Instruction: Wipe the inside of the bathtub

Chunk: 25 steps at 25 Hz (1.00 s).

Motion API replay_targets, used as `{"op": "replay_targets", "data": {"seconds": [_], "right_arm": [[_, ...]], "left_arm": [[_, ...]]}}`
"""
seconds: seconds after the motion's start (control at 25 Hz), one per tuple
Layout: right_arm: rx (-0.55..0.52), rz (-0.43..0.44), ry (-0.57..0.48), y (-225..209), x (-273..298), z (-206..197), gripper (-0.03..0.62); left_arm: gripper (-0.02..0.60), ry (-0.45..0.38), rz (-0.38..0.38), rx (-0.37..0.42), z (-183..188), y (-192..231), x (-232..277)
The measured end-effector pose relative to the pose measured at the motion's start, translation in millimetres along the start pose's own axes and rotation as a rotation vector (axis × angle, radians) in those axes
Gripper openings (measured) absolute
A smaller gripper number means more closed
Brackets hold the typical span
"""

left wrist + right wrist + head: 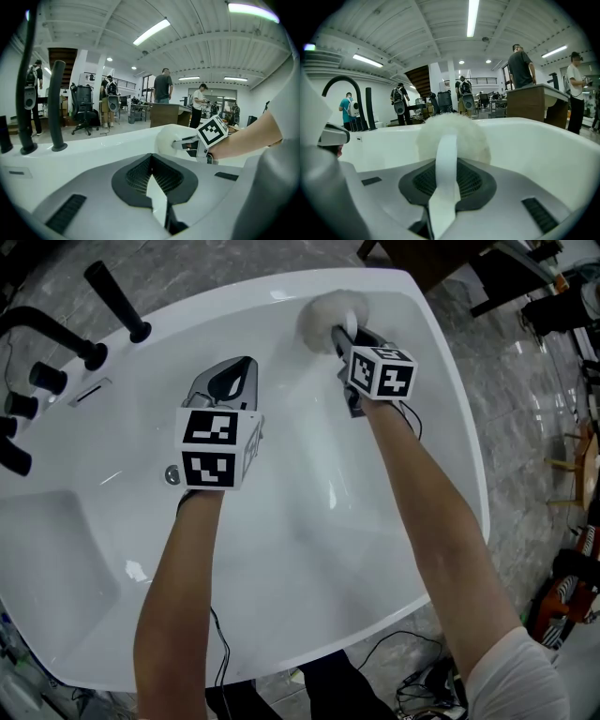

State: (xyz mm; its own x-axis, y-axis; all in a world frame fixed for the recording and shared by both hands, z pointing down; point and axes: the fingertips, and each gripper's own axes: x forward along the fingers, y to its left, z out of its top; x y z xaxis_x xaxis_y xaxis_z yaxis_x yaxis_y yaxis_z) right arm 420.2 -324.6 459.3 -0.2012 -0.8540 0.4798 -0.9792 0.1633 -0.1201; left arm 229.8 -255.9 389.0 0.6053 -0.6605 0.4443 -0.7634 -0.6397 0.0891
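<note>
Your right gripper (344, 336) pinches the strap of the fluffy white pad (328, 313), which sits against the bathtub's (319, 521) inner wall near the far rim. Your left gripper (232, 379) (jaws pressed together, nothing between them) hovers over the basin, just beside it.

Bright ceiling strip lights, sharp pictures, fisheye-bent dark corners in gripper views

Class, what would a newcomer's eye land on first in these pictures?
The big white bathtub fills the head view. Inside it, near the far end, the right claw grips a fluffy white pad by its strap, while the left claw hovers empty beside it.
</note>
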Motion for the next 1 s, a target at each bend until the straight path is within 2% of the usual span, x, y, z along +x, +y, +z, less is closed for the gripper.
{"op": "replay_targets", "data": {"seconds": [0.32,0.6,1.0], "right_arm": [[-0.004,0.044,0.020,85,15,-12,0.095],[-0.029,0.106,0.036,161,30,-15,0.095],[-0.015,0.131,0.054,234,41,-19,0.095]], "left_arm": [[0.011,0.023,0.066,-0.029,-37,61,-61],[0.011,0.044,0.119,-0.010,-55,107,-104],[0.011,0.044,0.199,-0.055,-80,179,-174]]}}
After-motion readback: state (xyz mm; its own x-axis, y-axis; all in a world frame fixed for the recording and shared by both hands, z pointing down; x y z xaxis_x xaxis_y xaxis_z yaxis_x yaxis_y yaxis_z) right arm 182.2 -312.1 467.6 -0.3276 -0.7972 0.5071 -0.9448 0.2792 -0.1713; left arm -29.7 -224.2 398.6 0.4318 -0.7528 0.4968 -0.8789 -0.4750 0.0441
